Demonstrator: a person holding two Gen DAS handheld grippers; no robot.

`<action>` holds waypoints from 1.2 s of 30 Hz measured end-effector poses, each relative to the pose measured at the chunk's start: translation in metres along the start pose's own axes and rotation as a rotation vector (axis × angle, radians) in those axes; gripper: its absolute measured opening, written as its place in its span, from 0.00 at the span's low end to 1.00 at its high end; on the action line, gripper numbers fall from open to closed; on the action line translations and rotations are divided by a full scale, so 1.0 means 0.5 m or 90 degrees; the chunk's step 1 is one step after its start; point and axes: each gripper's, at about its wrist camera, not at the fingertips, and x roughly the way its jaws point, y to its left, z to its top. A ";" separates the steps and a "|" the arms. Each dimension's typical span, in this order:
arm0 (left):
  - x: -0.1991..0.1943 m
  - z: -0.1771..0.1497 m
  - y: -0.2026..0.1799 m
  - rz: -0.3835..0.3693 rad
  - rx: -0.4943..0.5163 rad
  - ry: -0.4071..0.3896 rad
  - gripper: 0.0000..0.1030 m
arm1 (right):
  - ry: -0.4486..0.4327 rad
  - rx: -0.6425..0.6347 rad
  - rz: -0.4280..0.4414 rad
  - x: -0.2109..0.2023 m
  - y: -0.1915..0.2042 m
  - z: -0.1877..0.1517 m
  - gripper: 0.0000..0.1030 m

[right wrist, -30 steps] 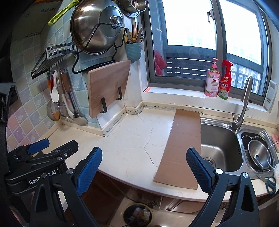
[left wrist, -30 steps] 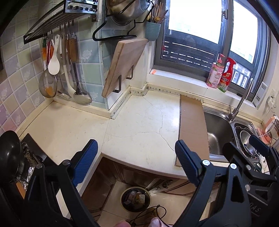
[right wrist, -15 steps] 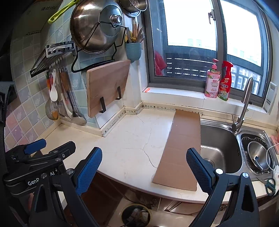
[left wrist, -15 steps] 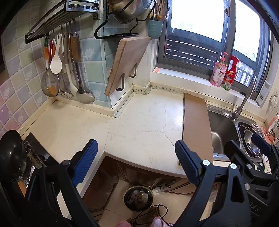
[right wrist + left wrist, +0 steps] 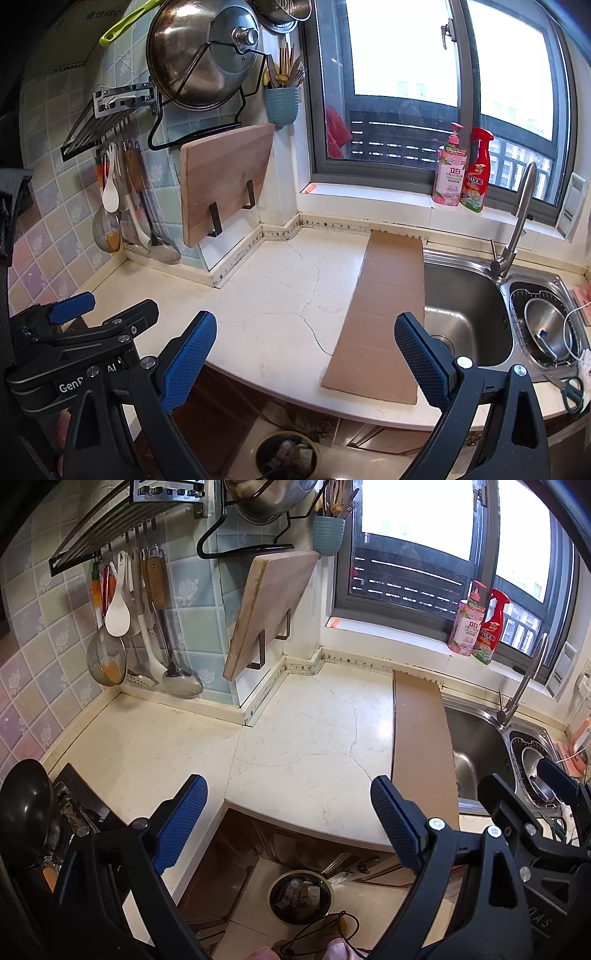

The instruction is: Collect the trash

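Observation:
A long flat strip of brown cardboard lies on the cream countertop, its right edge overhanging the sink. A round trash bin holding scraps stands on the floor below the counter's front edge. My left gripper hangs open over the counter's front edge, nothing between its blue pads. My right gripper is open too, held in front of the counter with the cardboard's near end between its fingers in the view but farther away. Each gripper shows at the edge of the other's view.
A steel sink with a tap sits at the right, with scissors beside it. A wooden cutting board, hanging utensils and a pot lid line the tiled wall. Two bottles stand on the sill. A black pan sits at the left.
Both grippers have backed slightly away from the counter and risen, so the scene sits a little lower and farther. Both stay open and the cardboard has not moved.

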 end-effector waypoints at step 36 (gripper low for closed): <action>0.021 0.002 0.024 -0.001 0.009 0.008 0.86 | 0.003 -0.005 0.000 0.023 -0.007 -0.003 0.95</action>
